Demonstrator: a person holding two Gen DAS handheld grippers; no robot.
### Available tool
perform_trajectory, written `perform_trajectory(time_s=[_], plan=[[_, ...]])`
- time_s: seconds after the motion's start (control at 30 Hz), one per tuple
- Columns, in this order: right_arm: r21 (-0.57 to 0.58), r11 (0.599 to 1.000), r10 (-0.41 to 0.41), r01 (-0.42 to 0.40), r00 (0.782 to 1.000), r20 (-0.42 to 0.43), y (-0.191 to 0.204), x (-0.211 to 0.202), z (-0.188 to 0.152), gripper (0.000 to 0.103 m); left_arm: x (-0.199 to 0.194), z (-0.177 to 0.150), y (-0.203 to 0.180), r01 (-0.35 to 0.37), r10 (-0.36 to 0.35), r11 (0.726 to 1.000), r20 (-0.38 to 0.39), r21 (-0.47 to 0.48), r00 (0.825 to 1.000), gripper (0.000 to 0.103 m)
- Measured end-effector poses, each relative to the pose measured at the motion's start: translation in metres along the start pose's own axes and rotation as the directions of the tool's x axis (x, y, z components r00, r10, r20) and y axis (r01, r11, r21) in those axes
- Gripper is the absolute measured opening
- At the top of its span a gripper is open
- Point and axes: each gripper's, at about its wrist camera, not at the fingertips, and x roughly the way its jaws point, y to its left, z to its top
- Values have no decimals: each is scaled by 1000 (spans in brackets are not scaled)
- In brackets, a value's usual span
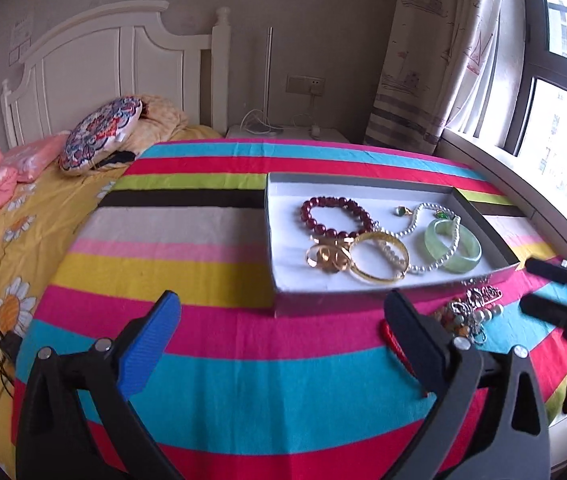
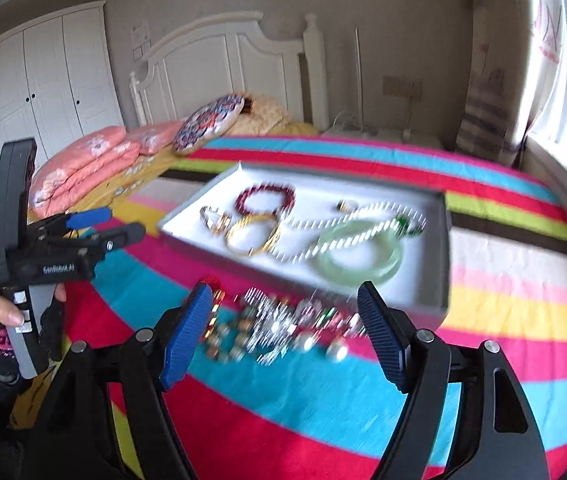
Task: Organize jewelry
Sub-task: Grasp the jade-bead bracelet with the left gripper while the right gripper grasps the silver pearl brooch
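Right wrist fisheye shows the right claw (image 2: 283, 340) spread wide and gripping nothing, with the loose heap of silver chains, pearls and coloured beads (image 2: 279, 326) lying on the striped cloth of the tabletop (image 2: 283, 404) directly ahead, between its blue fingertips (image 2: 187, 332). Motion blur hides the single strands. The heap's long axis appears to run left to right, across the claw's opening, alongside the near wall of the shallow white cardboard tray (image 2: 441, 240), which already holds bracelets and a pearl string. From the left wrist view, the left claw (image 1: 283, 332) is also released and empty, and the heap (image 1: 471, 312) lies off to its right. So the right claw is nearer and better placed for the pick.
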Motion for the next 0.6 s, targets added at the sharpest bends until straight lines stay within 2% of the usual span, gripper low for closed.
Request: perform_trajectory(time_s=[0.07,0.13,0.17,0.23,0.33,0.5,0.6], plan=[[17,999,36,-36,998,-42,5,6,-10,65,1,-4,2,10,-10,1000,-6,-9,1000,101],[30,998,66,-63,995,-81,10,12,-18,54,1,-9,2,13,-13,1000,-7,-5,1000,101],[38,997,74,-71,993,-96,12,14,-19,53,1,-10,2,21,-21,1000,-7,-7,1000,101],[44,996,84,-80,991,-104,14,18,-18,52,-1,-11,4,40,-40,999,6,-18,999,101],[76,992,109,-101,988,-110,12,22,-15,52,4,-11,8,63,-64,997,-13,-41,998,101],[96,995,57,-40,980,-189,7,42,-13,53,6,-14,13,101,-103,993,-21,-67,994,101],[102,995,38,-18,978,-204,5,46,-12,52,6,-14,15,118,-120,990,-16,-82,993,101]])
